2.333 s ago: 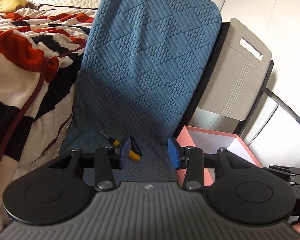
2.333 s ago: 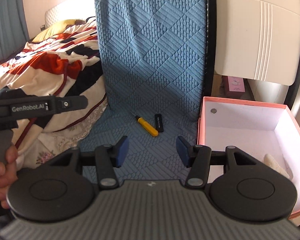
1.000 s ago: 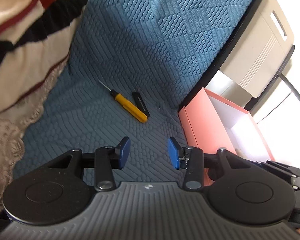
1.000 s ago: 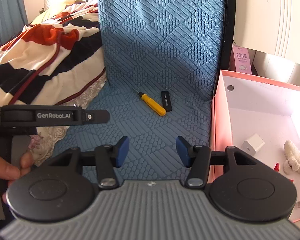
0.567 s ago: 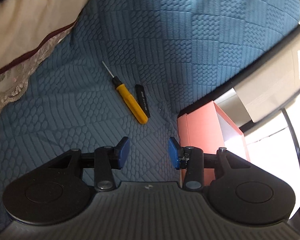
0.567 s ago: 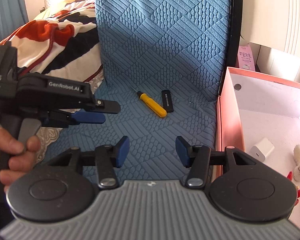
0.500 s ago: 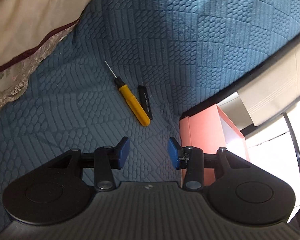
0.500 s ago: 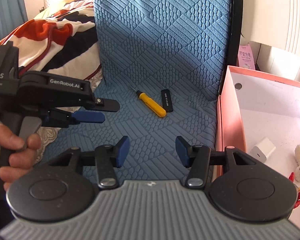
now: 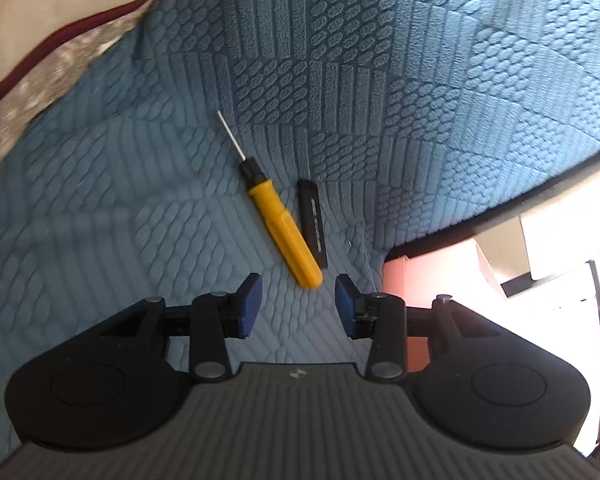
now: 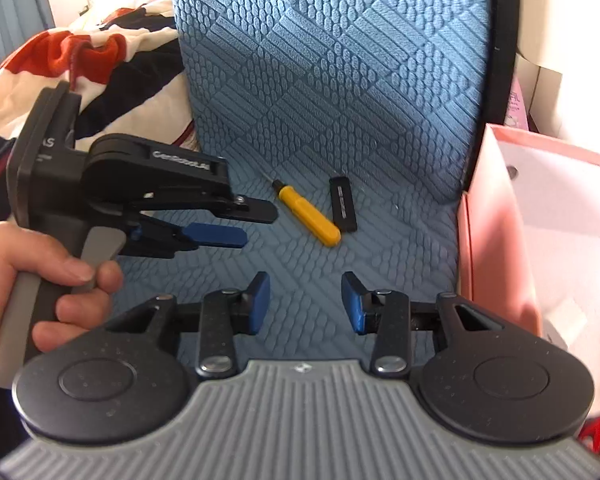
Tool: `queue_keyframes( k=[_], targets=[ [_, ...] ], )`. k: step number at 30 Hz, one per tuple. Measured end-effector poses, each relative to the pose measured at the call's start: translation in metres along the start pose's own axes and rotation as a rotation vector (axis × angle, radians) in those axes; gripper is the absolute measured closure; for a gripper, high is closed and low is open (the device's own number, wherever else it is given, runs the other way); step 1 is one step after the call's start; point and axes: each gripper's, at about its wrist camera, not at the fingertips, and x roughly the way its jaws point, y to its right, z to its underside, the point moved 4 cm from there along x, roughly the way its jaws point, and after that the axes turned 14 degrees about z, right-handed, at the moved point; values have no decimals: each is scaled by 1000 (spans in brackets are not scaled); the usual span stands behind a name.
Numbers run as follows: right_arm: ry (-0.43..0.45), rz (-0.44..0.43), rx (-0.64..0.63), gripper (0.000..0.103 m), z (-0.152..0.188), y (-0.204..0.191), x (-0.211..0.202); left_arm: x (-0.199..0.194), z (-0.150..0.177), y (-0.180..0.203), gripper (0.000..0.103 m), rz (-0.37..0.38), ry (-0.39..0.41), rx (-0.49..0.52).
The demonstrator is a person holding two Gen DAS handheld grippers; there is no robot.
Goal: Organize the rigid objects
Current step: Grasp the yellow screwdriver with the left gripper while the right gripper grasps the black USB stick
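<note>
Approach step: left gripper (image 9: pixel 298 300), fingers parted and empty, is nearing the yellow plastic-handled screwdriver (image 9: pixel 284 229) beside the black stick (image 9: pixel 312 222); next, closing on the handle.

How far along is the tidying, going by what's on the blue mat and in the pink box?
Nothing is in hand yet. The yellow screwdriver and black stick lie on the blue mat, outside the pink box. The left gripper is open just short of the screwdriver; the right gripper, jaws just narrowed, holds nothing. Both items remain to be boxed.
</note>
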Motion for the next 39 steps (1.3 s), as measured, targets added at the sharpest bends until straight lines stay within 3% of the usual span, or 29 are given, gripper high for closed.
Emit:
queue_keyframes(
  k=[12,21,26,36,39],
  targets=[
    [-44,19,-113,64,-27,-9,76,28,-29,-20,57,28,-18,-85],
    [-81,28,-224,68,-32,-16,123,28,-32,-24,57,14,-18,-84],
    [-90,-9,-221,80,-36,-20,119,34,-32,-27,57,22,-21,-99],
    [-53,-130,-169,84,-45,-33,79,40,-28,-39,57,114,-6,-227],
    [-44,-159,-158,84,-47,-39,72,41,-27,-43,67,109,-2,-264]
  ],
)
